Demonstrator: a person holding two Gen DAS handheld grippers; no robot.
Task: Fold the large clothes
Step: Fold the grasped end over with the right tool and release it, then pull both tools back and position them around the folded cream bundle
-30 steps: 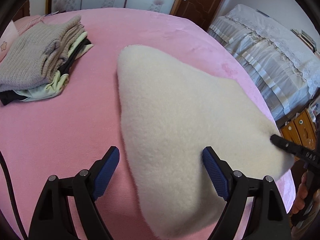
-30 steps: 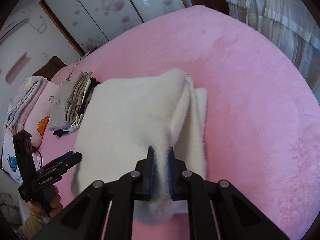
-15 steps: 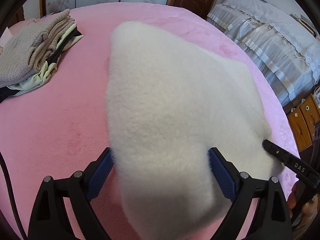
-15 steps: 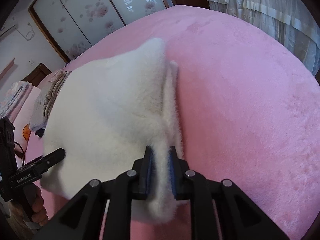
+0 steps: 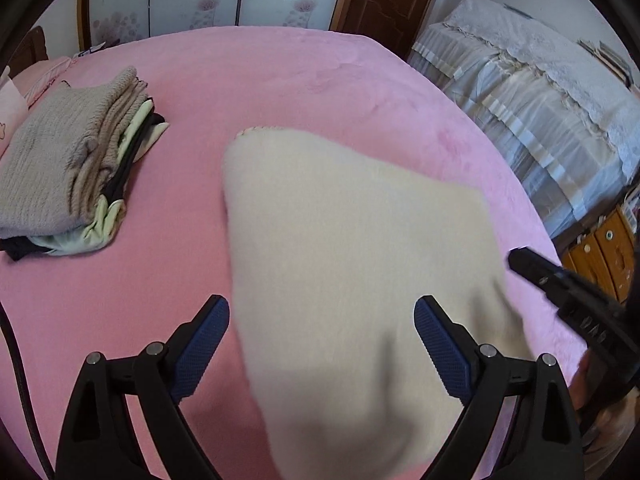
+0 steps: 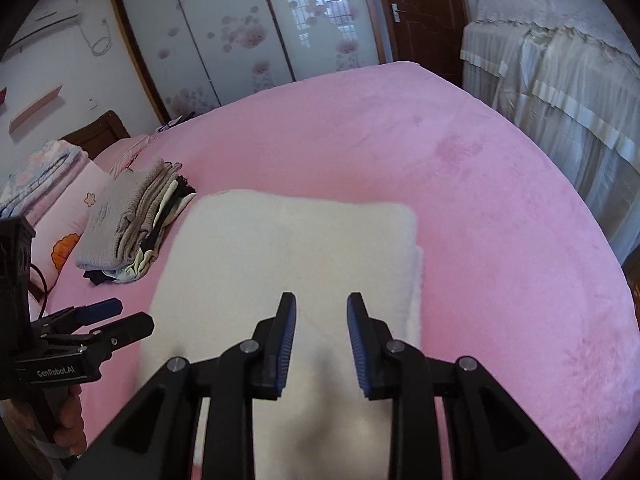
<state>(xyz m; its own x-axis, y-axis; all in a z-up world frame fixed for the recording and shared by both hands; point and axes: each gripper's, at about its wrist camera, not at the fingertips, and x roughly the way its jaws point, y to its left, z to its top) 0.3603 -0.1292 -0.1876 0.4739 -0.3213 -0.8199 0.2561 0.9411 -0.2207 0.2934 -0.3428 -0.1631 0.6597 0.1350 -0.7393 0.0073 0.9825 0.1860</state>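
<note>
A cream fleece garment (image 5: 352,248) lies folded flat on the pink bed (image 5: 280,80); it also shows in the right wrist view (image 6: 288,256) as a white rectangle. My left gripper (image 5: 322,344) is open, its jaws wide apart above the garment's near left part, holding nothing. My right gripper (image 6: 321,332) is open, its jaws a little apart over the garment's near edge, holding nothing. The right gripper shows in the left wrist view (image 5: 568,292) at the garment's right edge. The left gripper shows in the right wrist view (image 6: 100,320) at the garment's left edge.
A stack of folded clothes (image 5: 68,168) topped by a grey knit lies left of the garment, also in the right wrist view (image 6: 128,228). Pillows (image 6: 52,200) lie at the bed's head. A covered bed (image 5: 540,92) and a wooden cabinet (image 5: 600,248) stand to the right.
My right gripper has let go of the fleece garment and opened. The garment has dropped from a raised fold to lie flat on the bed. My left gripper stays open.
</note>
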